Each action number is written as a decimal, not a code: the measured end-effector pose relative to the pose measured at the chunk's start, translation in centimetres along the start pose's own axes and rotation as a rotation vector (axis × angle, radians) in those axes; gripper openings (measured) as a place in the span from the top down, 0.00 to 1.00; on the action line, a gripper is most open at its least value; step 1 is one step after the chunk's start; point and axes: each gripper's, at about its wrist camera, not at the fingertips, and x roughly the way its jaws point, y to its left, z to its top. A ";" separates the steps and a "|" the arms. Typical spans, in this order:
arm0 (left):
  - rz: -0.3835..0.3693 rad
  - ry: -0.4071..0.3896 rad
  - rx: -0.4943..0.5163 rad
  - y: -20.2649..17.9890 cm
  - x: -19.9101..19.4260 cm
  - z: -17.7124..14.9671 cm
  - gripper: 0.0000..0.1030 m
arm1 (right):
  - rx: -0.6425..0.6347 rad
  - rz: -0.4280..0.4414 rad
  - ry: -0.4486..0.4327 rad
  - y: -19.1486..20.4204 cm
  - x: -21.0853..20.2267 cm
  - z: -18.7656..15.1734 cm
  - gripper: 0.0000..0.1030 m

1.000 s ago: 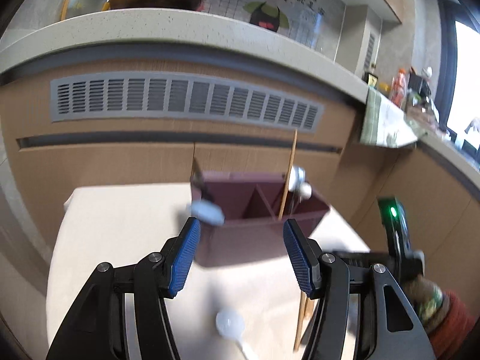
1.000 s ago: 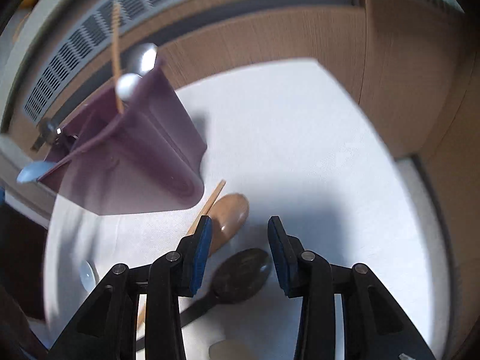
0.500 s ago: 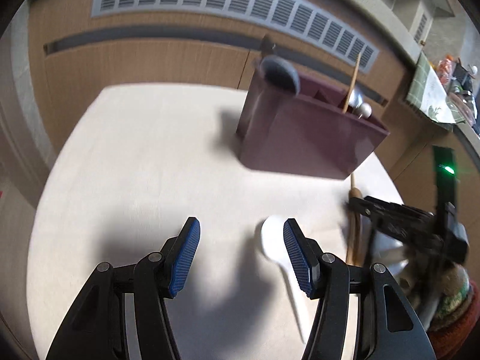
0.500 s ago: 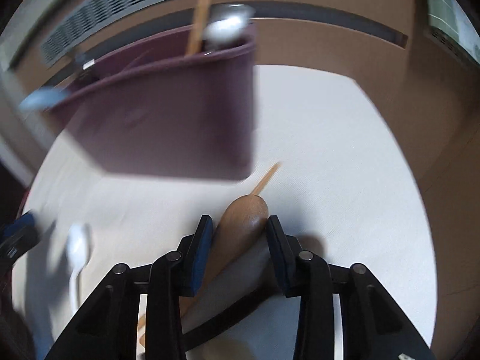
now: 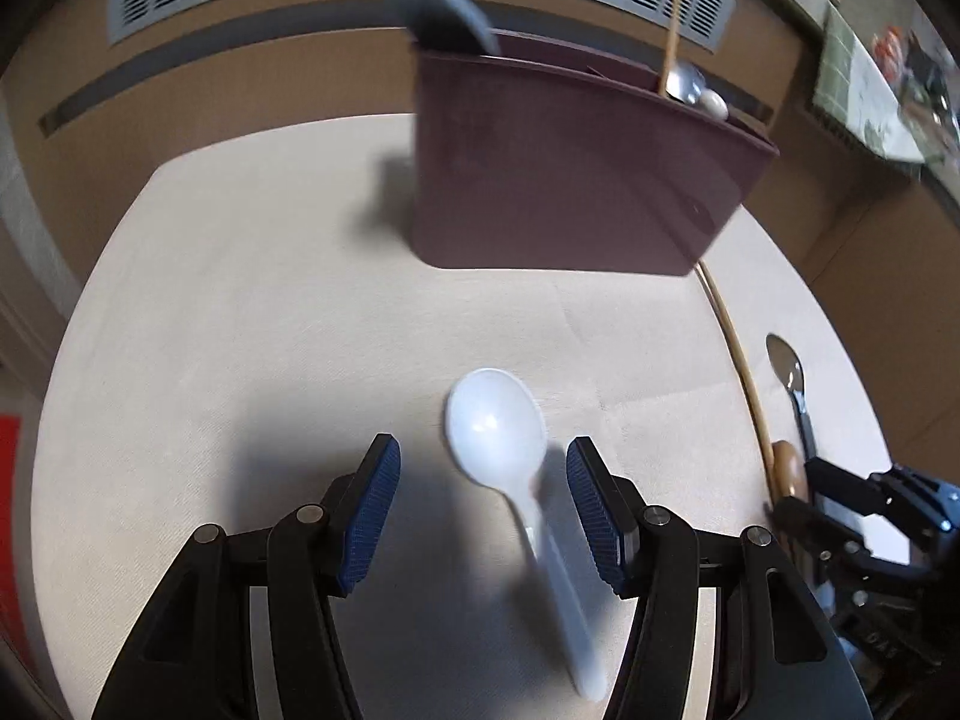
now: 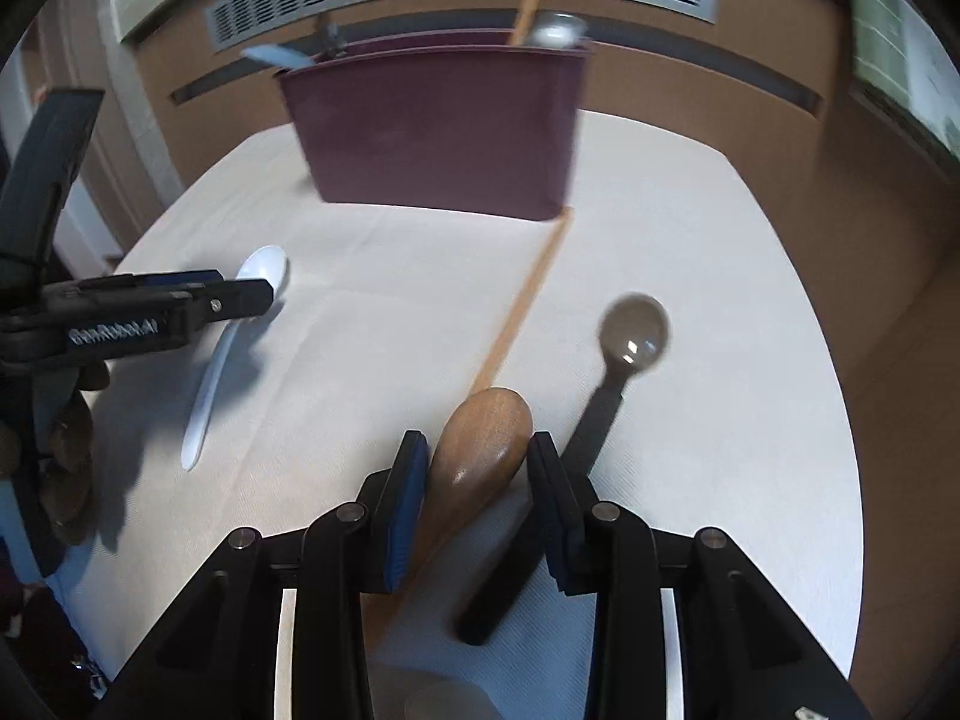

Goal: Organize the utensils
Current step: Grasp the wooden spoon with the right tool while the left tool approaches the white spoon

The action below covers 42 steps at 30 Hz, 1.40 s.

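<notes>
Left tongs (image 5: 480,510) spread wide apart, hovering low over a white plastic spoon (image 5: 498,420) lying on the pale table (image 5: 240,360), bowl pointing toward the caddy, handle running back between the blue pads, touching neither. Right tongs (image 6: 477,492) set around the bowl of a wooden spoon (image 6: 480,450), pads just beside its flanks; cannot tell whether actually pressing on it. Alongside the wooden spoon, a single chopstick (image 6: 522,306) stretched toward the maroon utensil caddy (image 6: 438,132), and to the right a dark-handled metal spoon (image 6: 633,330) flat on the table. Caddy standing upright at the far side of the table, holding a grey spoon (image 5: 444,12) at its left end, a chopstick and metal spoon heads at its right end.
</notes>
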 end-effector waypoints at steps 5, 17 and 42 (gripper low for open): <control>0.058 -0.004 0.081 -1.4 0.0 -0.8 0.43 | 0.042 0.025 -0.016 -1.5 -0.5 -0.1 0.67; 0.087 0.004 0.087 1.8 -1.4 -2.1 0.43 | 0.032 0.014 -0.077 -0.6 -1.3 0.1 0.67; -0.075 0.008 0.154 -2.4 0.3 -1.2 0.43 | 0.173 0.007 -0.044 -1.1 -1.0 0.1 0.67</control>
